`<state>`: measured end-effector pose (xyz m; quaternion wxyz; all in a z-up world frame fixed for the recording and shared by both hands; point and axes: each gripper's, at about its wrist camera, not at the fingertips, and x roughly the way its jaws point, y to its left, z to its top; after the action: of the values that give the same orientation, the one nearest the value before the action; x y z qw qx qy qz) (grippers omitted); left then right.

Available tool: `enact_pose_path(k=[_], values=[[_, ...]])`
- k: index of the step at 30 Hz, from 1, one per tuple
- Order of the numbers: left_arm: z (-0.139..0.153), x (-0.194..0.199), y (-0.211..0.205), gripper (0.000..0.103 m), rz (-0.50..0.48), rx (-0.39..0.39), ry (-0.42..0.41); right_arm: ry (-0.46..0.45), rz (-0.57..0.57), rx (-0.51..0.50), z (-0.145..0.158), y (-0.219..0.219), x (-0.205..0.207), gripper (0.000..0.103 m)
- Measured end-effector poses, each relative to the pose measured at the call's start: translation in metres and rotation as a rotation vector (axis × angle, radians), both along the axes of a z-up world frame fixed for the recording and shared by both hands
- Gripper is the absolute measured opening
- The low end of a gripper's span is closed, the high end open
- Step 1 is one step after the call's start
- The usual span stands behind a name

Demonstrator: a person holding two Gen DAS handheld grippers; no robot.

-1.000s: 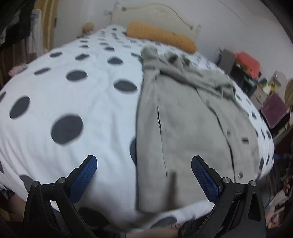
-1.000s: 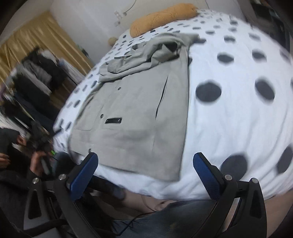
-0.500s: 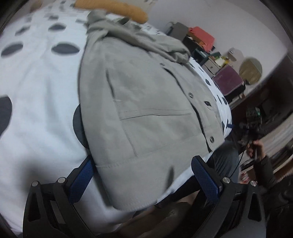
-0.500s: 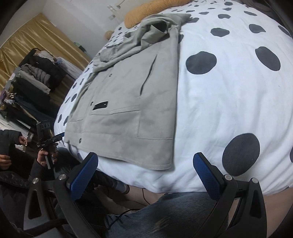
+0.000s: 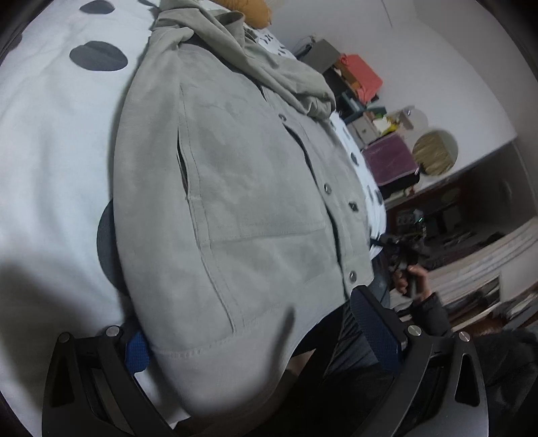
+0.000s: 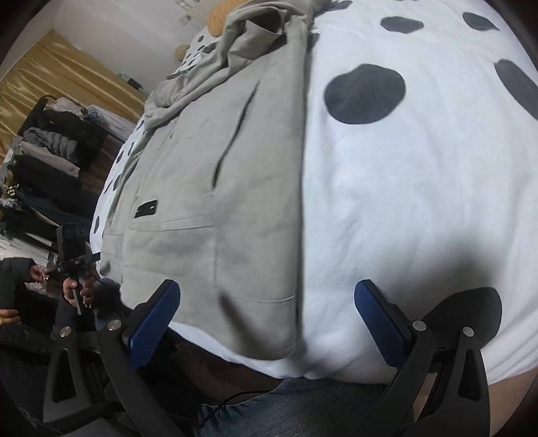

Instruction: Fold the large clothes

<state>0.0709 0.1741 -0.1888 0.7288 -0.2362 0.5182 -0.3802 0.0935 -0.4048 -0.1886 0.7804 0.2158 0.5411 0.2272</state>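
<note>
A grey button-up jacket (image 5: 242,201) lies flat on a white bed with dark spots (image 5: 50,141), its sleeves bunched near the collar. My left gripper (image 5: 259,339) is open, its jaws either side of the jacket's bottom hem corner; the left pad is partly hidden under the cloth. In the right wrist view the jacket (image 6: 208,188) lies left of centre. My right gripper (image 6: 269,322) is open with its jaws straddling the hem's other corner at the bed (image 6: 420,188) edge.
An orange pillow (image 6: 218,20) lies at the head of the bed. A person holding a camera rig (image 6: 72,259) stands left of the bed; he also shows in the left wrist view (image 5: 413,279). Boxes and a suitcase (image 5: 390,161) stand by the wall. Piled clothes (image 6: 50,151) lie far left.
Both grippers have come down and closer to the jacket's bottom hem. Each open gripper now brackets a hem corner. The jacket has not moved.
</note>
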Motion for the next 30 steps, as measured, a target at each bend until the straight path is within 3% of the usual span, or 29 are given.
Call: enact_pose_path(k=[2,7,11,14,18,22,26,29,30], values=[[0.003,0.003,-0.002,0.102,-0.003,-0.031,-0.006,0.017,-0.014,0.069,-0.005,-0.005,0.004,0.103],[0.007,-0.004,-0.014,0.102,-0.042,-0.014,-0.050,-0.017,0.092,0.049,0.005,0.009,-0.004,0.103],[0.003,0.003,-0.016,0.102,-0.060,-0.157,-0.026,-0.021,0.157,0.032,-0.002,0.036,-0.008,0.103],[-0.004,0.017,-0.017,0.102,-0.079,-0.259,0.039,-0.002,0.137,0.161,-0.005,0.034,0.003,0.103],[-0.006,0.018,-0.015,0.102,-0.120,-0.312,0.088,0.029,0.118,0.331,-0.009,0.019,0.007,0.103],[-0.002,0.022,-0.014,0.100,-0.105,-0.291,0.115,0.031,0.096,0.419,-0.011,0.014,0.005,0.103],[0.005,0.027,-0.008,0.093,-0.094,-0.195,0.107,0.022,0.107,0.371,-0.004,0.027,0.004,0.103],[0.004,0.025,-0.010,0.079,-0.095,-0.131,0.101,0.035,0.095,0.366,-0.002,0.026,0.005,0.102],[0.004,0.024,-0.009,0.074,-0.093,-0.131,0.097,0.042,0.082,0.374,-0.004,0.026,0.006,0.096]])
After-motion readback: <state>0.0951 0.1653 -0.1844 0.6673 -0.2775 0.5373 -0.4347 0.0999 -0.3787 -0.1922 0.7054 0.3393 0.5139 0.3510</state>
